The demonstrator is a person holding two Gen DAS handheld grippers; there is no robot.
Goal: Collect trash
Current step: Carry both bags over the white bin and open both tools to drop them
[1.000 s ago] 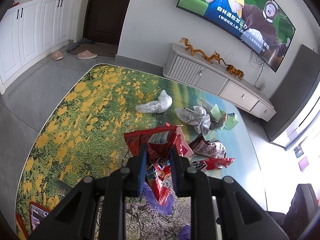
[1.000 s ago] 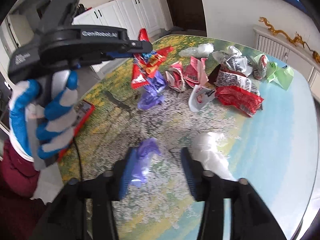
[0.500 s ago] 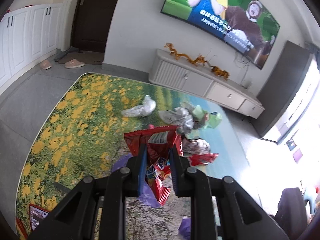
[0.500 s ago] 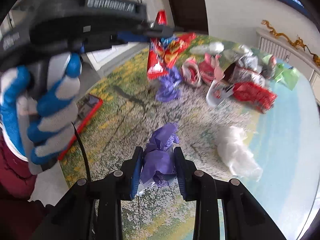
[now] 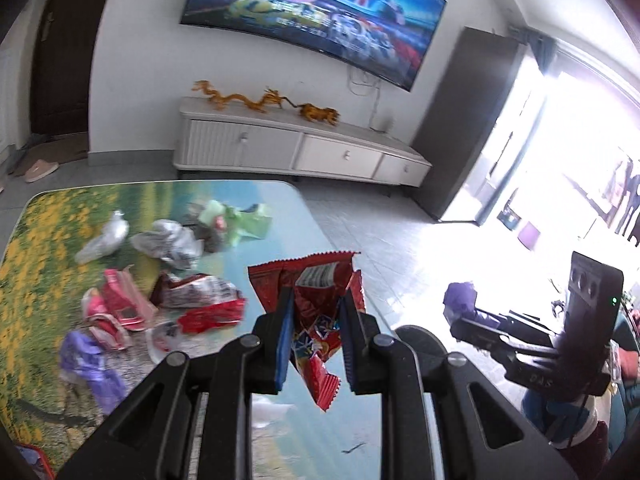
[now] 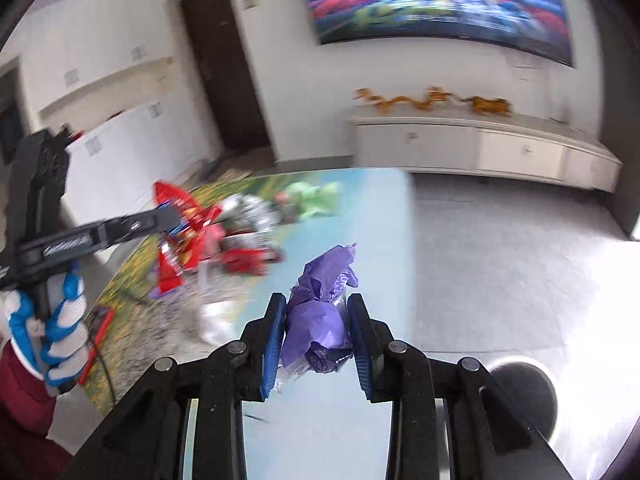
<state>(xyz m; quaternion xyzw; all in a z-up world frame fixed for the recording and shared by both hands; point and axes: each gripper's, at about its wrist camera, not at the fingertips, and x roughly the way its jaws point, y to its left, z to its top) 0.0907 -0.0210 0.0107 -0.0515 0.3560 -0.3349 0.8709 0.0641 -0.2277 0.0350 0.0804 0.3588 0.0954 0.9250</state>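
Observation:
My left gripper (image 5: 316, 336) is shut on a red snack wrapper (image 5: 316, 300) and holds it in the air above the table's right edge. My right gripper (image 6: 316, 340) is shut on a crumpled purple wrapper (image 6: 320, 304), lifted past the table's right edge. The right gripper also shows in the left wrist view (image 5: 500, 332), the left gripper in the right wrist view (image 6: 168, 216). Several wrappers lie on the table (image 5: 280, 216): red ones (image 5: 200, 304), a purple one (image 5: 92, 364), green ones (image 5: 240, 220), silvery ones (image 5: 168, 240).
A dark round bin (image 6: 520, 392) stands on the tiled floor right of the table, its rim also in the left wrist view (image 5: 420, 340). A red phone (image 6: 96, 332) with a cable lies at the table's near left. A TV cabinet (image 5: 300, 148) stands behind.
Both grippers swung right, toward the table's right edge and the floor. The right gripper closed on the purple wrapper and lifted it off the table. The left still holds the red wrapper.

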